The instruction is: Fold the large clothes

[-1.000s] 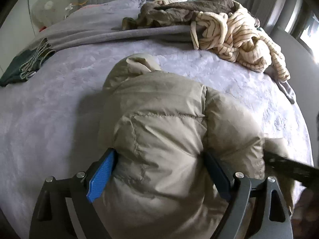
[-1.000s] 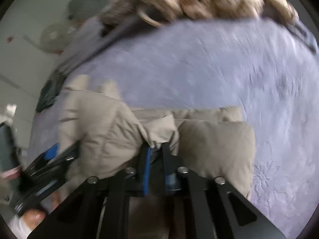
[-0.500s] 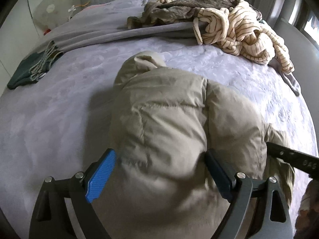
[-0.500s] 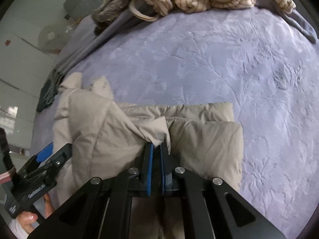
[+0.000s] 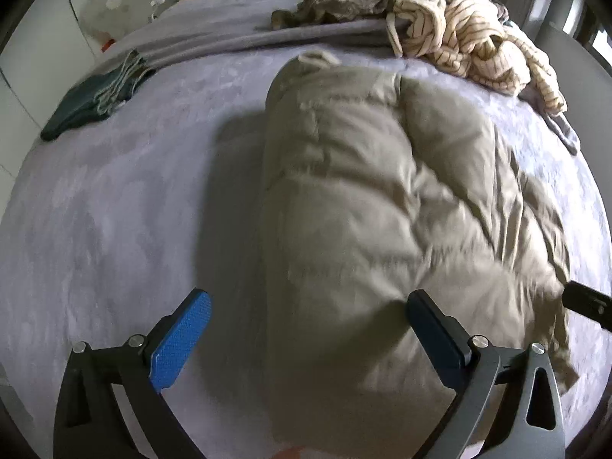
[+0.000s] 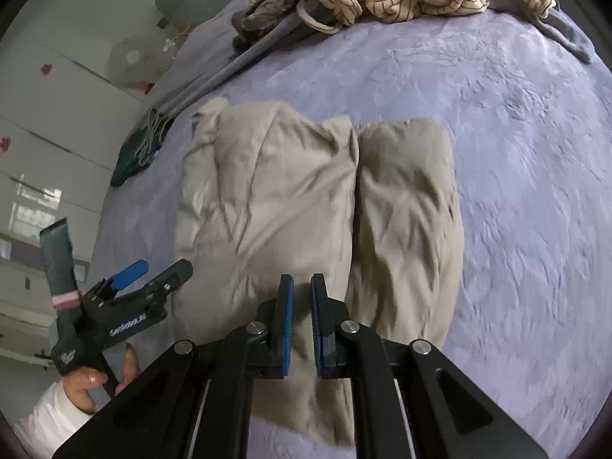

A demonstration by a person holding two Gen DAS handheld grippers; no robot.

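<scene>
Beige quilted puffer jacket (image 5: 382,206) lies folded into a long bundle on the lavender plush bedspread (image 5: 107,229), its two padded halves side by side with a seam between them in the right wrist view. On the left, a hand (image 6: 95,378) in a white sleeve grips the handle of the left gripper (image 5: 306,329), which tilts steeply down over the near end of the jacket. Its jaws have just been opening and now stand at their widest: the blue pad (image 5: 179,344) hangs over bare bedspread, clear of the cloth, while the other pad sits at the jacket's surface. To the right, the right gripper (image 6: 302,306) points down at the jacket's near edge, jaws almost together with a narrow gap, holding nothing.
</scene>
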